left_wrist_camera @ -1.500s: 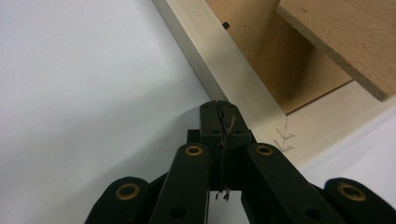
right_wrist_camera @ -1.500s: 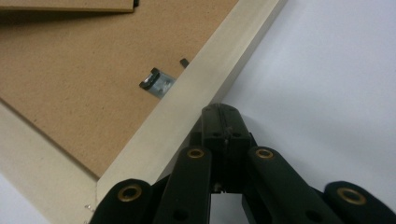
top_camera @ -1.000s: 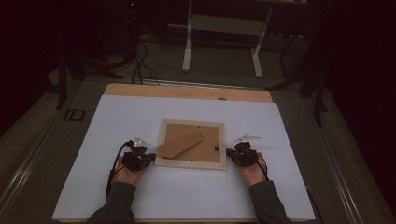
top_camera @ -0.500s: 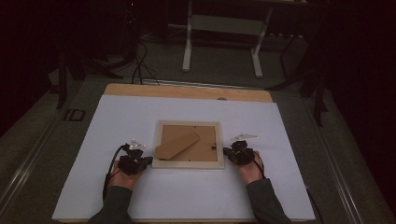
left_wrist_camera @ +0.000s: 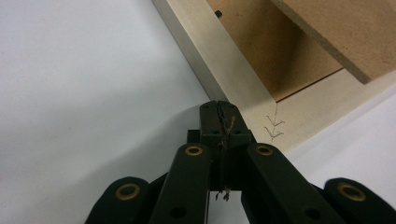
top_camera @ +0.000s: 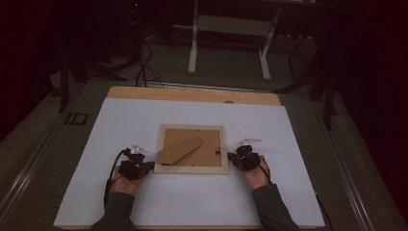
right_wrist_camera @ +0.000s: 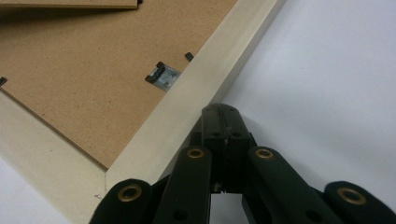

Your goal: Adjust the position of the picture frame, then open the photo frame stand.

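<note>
A pale wooden picture frame (top_camera: 191,169) lies face down in the middle of the white sheet, its brown backboard (top_camera: 207,149) and folded easel stand (top_camera: 180,150) facing up. My left gripper (top_camera: 150,166) is shut, its tip against the frame's near-left corner. In the left gripper view the closed gripper tip (left_wrist_camera: 219,109) rests at the frame's outer edge (left_wrist_camera: 219,65), beside the corner joint. My right gripper (top_camera: 232,157) is shut and touches the frame's right side. In the right gripper view its tip (right_wrist_camera: 219,112) meets the frame's rail (right_wrist_camera: 187,105), close to a metal clip (right_wrist_camera: 163,76). Neither gripper holds anything.
The white sheet (top_camera: 192,202) covers most of the wooden table (top_camera: 192,95), with bare room around the frame. A hand and a dark sleeve (top_camera: 115,211) come in behind each gripper. Beyond the table are a white stand's legs (top_camera: 226,53) and cables (top_camera: 144,67) on the floor.
The frame has slid a little to the left across the sheet. Both grippers have moved slightly left with it, still shut at its sides.
</note>
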`<state>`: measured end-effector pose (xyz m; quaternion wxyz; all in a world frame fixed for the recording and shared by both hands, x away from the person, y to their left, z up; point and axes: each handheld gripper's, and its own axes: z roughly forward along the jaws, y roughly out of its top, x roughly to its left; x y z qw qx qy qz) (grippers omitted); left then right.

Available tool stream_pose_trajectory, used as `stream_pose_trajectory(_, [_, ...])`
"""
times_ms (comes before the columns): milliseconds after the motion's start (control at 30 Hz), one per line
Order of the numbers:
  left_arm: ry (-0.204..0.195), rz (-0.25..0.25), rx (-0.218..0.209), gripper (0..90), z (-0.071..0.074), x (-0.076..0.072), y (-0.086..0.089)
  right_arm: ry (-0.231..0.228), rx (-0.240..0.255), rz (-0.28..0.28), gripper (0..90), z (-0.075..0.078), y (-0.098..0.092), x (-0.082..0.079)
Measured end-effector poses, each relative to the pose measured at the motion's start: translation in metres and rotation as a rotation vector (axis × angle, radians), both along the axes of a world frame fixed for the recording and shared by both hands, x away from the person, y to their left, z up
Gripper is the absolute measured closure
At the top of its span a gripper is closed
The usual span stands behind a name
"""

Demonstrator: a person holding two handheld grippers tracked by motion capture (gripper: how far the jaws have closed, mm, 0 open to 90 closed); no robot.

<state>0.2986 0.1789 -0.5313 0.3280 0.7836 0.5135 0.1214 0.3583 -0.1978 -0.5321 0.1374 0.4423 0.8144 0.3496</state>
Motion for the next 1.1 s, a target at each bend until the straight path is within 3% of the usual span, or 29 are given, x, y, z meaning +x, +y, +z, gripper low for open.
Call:
stream_pose_trajectory(267, [-0.004, -0.002, -0.006, 90.0, -0.001, 0.001, 0.001, -0.001, -0.003, 0.007, 90.0, 0.0, 0.0, 0.001])
stream_pose_trajectory(400, [-0.03, 0.008, 0.02, 90.0, 0.0, 0.002, -0.002, -0.01, -0.002, 0.021, 88.0, 0.002, -0.002, 0.002])
stream_pose_trajectory(533, [-0.051, 0.029, 0.018, 89.2, 0.001, 0.002, 0.0, -0.028, -0.015, 0.032, 85.9, 0.006, -0.002, 0.0])
stream_pose_trajectory(833, [-0.105, 0.087, -0.021, 85.9, 0.006, 0.002, 0.012, -0.055, -0.022, 0.038, 81.9, 0.012, -0.005, -0.002])
stream_pose_trajectory(1100, [-0.128, 0.055, -0.045, 78.3, 0.011, 0.001, 0.012, -0.065, 0.006, 0.02, 76.7, 0.02, -0.017, -0.001])
